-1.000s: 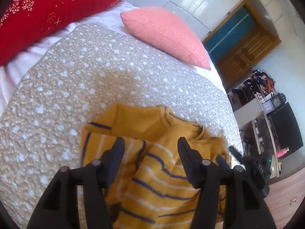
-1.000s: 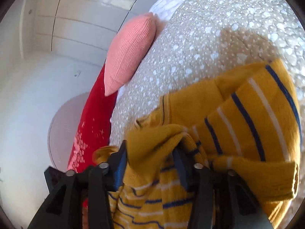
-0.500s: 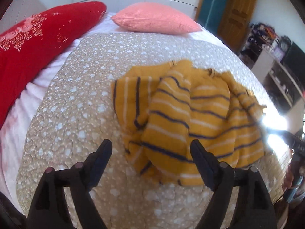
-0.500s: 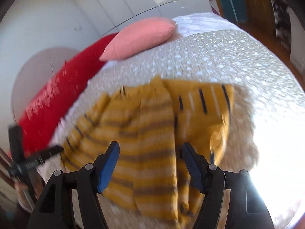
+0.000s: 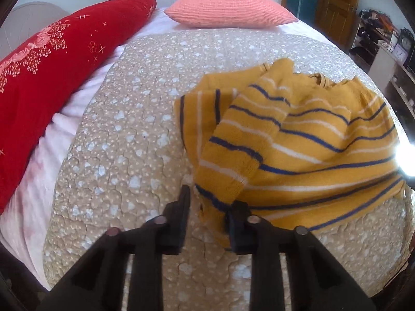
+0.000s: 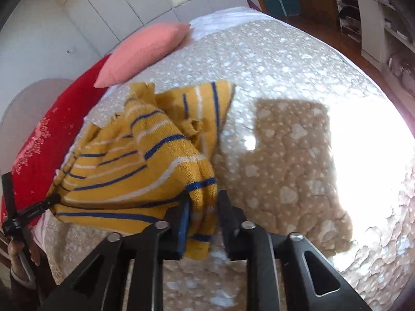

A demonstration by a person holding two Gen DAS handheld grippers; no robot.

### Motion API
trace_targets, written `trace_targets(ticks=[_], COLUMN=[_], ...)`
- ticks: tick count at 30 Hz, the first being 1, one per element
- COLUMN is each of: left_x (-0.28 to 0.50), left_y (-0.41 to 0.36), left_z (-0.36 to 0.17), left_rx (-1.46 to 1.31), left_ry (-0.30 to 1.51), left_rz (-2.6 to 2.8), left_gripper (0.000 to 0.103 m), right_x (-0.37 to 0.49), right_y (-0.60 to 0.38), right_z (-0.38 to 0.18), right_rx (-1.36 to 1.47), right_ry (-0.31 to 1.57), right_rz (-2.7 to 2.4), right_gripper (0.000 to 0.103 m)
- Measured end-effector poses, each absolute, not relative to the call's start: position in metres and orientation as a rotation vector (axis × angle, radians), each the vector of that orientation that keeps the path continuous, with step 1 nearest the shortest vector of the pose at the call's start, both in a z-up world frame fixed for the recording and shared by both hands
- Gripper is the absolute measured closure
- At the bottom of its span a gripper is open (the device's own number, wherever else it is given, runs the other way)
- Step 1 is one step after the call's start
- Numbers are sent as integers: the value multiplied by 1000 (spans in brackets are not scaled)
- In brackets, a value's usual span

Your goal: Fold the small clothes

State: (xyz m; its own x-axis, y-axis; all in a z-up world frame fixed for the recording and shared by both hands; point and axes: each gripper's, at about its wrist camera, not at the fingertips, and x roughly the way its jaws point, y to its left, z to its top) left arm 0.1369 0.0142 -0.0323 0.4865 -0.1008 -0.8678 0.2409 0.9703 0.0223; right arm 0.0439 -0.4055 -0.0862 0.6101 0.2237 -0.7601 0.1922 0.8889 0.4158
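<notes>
A wide bed (image 5: 145, 134) fills both views, spread with a tan quilt (image 5: 124, 155) printed with pale hearts and dots over a white sheet (image 5: 39, 165). A long red pillow (image 5: 52, 59) with pink flower print lies along the bed's left side in the left wrist view, and a coral ribbed cushion (image 5: 228, 7) sits at the head, near the white panelled wall. A brown wooden door (image 5: 334, 7) and cluttered shelves (image 5: 384, 41) stand off to the right. In the right wrist view a patch of glaring sunlight washes out the quilt's right side.

The mustard sweater (image 5: 306, 142), striped in navy and white, lies rumpled on the quilt toward the bed's near right part in the left wrist view, partly doubled over on itself, one sleeve folded across the body.

The left tongs (image 5: 210, 207) are closing at the sweater's near corner; the hem edge lies between the jaws and touches the right-hand finger, while a gap shows beside the left-hand finger, so no pinch is made. The right tongs (image 6: 203, 202) are also closing, with a bunched fold of the sweater (image 6: 135, 163) between the jaws and the knit pressed against both fingers. At the left edge of the right wrist view, a hand (image 6: 20, 256) grasps the other tool's handle.
</notes>
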Motion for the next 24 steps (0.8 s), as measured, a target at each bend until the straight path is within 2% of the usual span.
trace_targets(ticks=[1, 2, 3, 4, 7, 8, 9, 10, 11, 13, 16, 24], left_x=[134, 133, 133, 134, 133, 131, 129, 127, 126, 122, 114, 93], left_y=[20, 26, 33, 45, 65, 67, 68, 71, 73, 79, 80, 102], left_z=[-34, -34, -34, -33, -29, -28, -27, -28, -30, -39, -52, -63], left_rx=[131, 110, 84, 31, -73, -85, -98, -130, -173, -286, -339, -365], left_ry=[1030, 1025, 1027, 1030, 1016, 1003, 979, 956, 942, 917, 896, 823], left_rz=[-208, -202, -201, -205, -201, -192, -175, -172, -181, -225, -283, -403], left_gripper=[60, 54, 45, 40, 40, 40, 40, 40, 40, 39, 32, 29], right_x=[40, 34, 28, 22, 10, 9, 10, 14, 22, 44, 84, 227], right_y=[-410, -414, -418, -423, -428, -423, -414, -401, -381, -332, -266, -112], right_z=[-85, -81, -77, -69, -40, -28, -18, -8, 2, 11, 0, -54], right_rx=[528, 558, 578, 583, 532, 525, 525, 514, 484, 406, 338, 97], right_ry=[904, 886, 866, 840, 775, 753, 739, 736, 743, 783, 860, 1029], right_rz=[19, 5, -14, -48, -117, -99, -57, -1, 49, 142, 233, 267], right_gripper=[63, 53, 45, 43, 42, 45, 55, 60, 63, 63, 63, 63])
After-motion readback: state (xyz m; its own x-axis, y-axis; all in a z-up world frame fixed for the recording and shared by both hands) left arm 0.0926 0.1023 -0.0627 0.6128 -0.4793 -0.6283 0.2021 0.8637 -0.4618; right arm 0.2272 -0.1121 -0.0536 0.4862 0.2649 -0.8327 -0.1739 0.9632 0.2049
